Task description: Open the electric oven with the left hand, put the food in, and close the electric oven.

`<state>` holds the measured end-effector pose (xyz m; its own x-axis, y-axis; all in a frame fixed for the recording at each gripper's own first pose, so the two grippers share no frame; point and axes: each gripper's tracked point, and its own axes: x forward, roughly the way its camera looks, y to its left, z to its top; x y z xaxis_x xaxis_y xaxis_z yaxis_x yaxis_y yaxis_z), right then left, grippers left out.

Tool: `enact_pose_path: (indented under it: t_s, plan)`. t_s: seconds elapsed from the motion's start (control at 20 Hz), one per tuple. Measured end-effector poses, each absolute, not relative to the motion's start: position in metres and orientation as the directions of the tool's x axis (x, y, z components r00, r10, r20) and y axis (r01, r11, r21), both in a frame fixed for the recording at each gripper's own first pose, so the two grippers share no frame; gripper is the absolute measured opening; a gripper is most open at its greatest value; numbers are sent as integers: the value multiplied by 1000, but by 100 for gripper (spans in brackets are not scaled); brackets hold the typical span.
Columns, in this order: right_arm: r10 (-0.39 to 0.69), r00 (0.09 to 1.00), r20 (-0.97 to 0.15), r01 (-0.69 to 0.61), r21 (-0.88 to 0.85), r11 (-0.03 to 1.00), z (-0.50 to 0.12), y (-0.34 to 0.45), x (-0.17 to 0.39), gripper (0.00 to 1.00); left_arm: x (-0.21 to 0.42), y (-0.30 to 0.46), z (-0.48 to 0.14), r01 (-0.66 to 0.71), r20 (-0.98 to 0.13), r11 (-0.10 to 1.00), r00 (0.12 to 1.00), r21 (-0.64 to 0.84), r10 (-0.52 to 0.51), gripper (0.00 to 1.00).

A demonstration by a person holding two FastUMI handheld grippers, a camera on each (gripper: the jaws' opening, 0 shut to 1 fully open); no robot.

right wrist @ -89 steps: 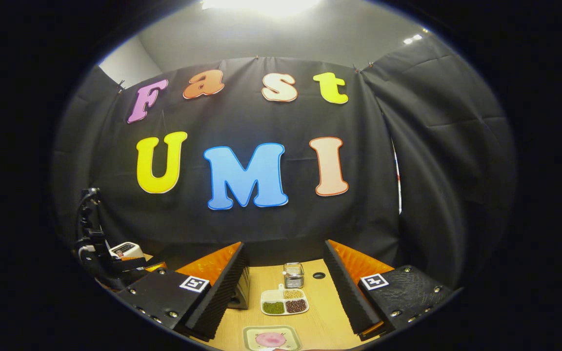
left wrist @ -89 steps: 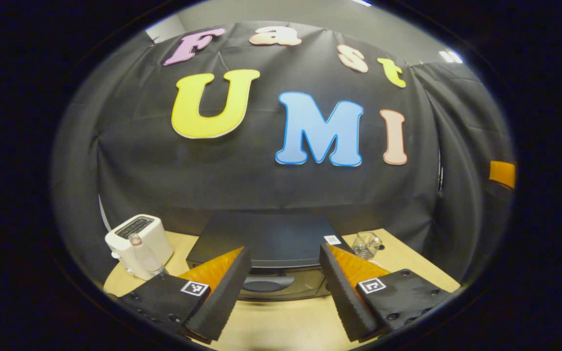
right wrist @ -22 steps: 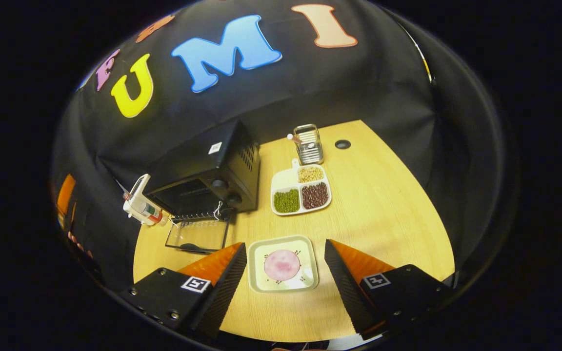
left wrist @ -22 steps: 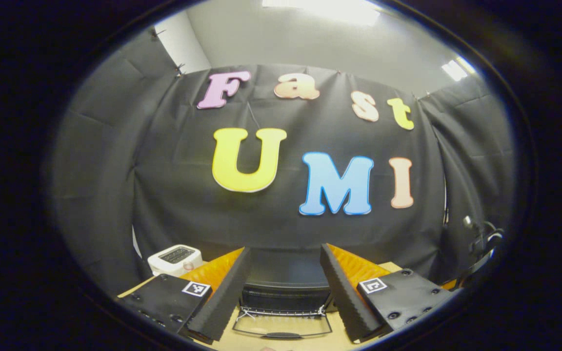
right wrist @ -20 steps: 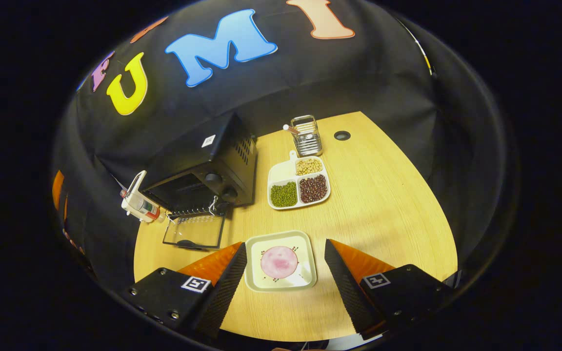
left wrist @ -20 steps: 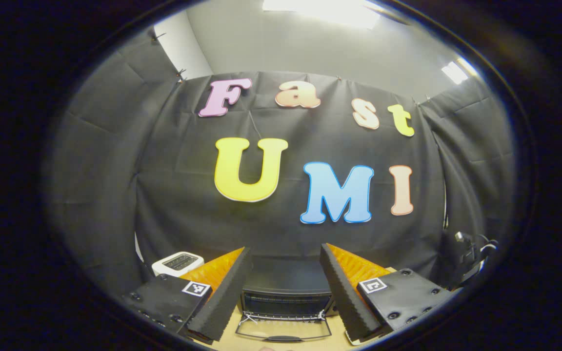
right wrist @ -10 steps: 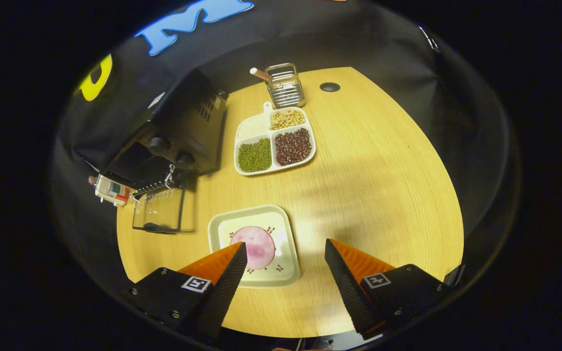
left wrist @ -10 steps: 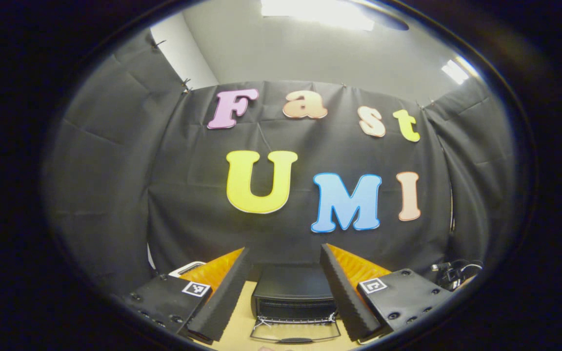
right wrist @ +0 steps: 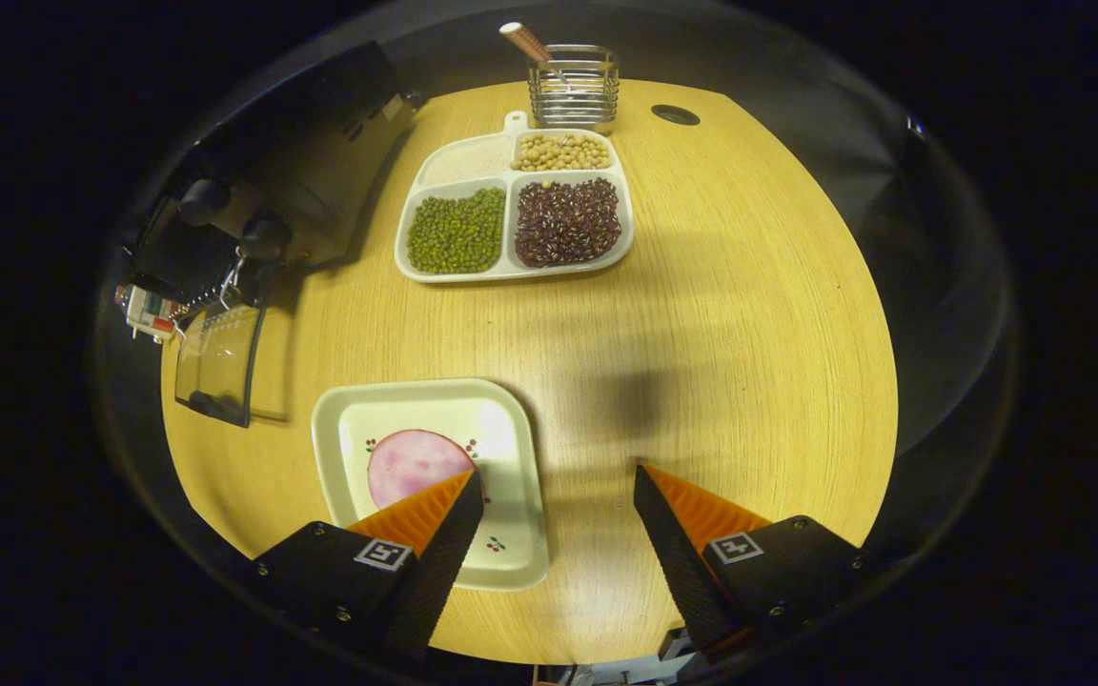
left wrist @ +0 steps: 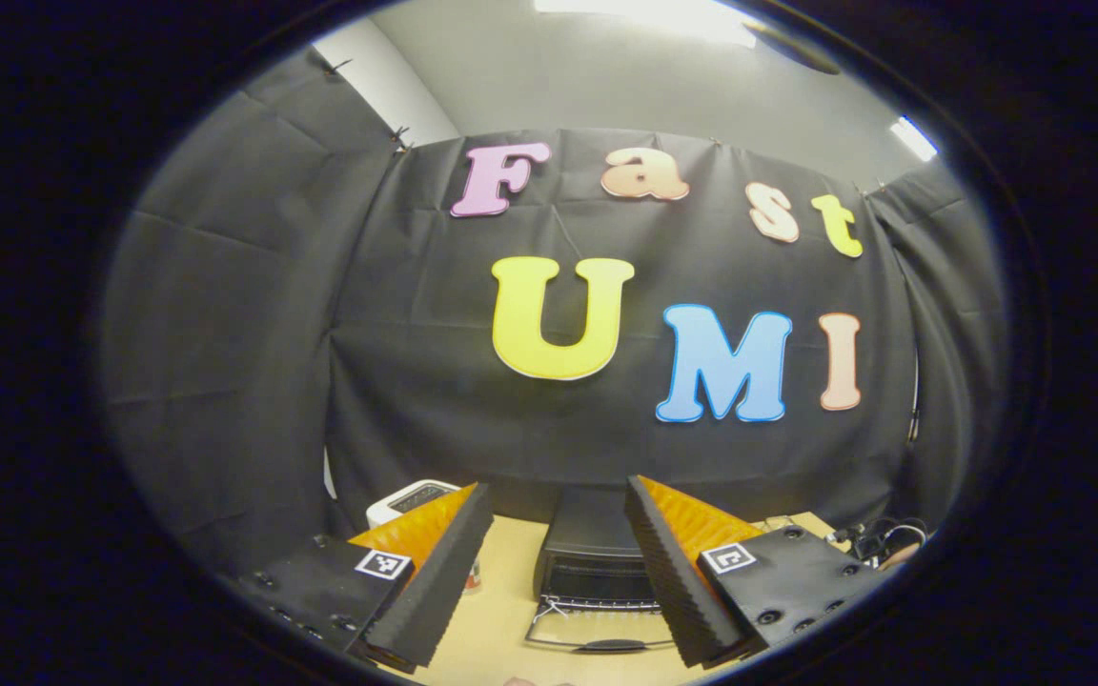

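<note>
My left hand-held gripper [left wrist: 559,562] is raised and level, looking at the booth wall, its fingers spread apart and grasping nothing. Between them I see the electric oven [left wrist: 597,557] on the bench [left wrist: 501,610], its glass door [left wrist: 597,631] dropped flat — it sits more to the right than half a second ago, and a white toaster [left wrist: 411,499] peeks out past my left finger. My right hand-held gripper [right wrist: 559,534] is pitched steeply down over the bench, released and wide, and closer than before. Its left finger [right wrist: 435,534] overlaps the square plate [right wrist: 511,457] with the pink slice of food [right wrist: 411,467]; the right finger is over bare wood. Farther off: the open oven at far left, then the divided bean tray [right wrist: 516,214] and wire holder [right wrist: 573,86].
</note>
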<state>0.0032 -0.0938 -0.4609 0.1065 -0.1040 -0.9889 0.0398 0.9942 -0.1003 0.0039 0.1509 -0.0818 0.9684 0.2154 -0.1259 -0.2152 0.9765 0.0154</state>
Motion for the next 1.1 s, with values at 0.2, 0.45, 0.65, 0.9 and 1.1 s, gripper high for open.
enact_pose_path:
  t_s: [0.2,0.45,0.65,0.9,1.1]
  plan:
    - [-116,87,-989,3,-116,993,-469,-90,5,97,4,155,-91,-218,-149,976,964,27,219,95]
    - [-52,88,-995,-71,-59,996,-470,-82,5,76,5,148,-96,-204,-158,979,966,9,203,100]
    - [-14,56,-998,1,-14,1000,-472,-80,-1,18,3,144,-93,-194,-154,981,969,8,193,100]
    - [42,71,-997,28,45,999,-468,-86,-6,1,-6,150,-90,-205,-157,979,966,11,204,95]
    - [135,151,-979,100,151,983,-468,-83,-11,1,-14,159,-81,-223,-152,975,963,12,222,95]
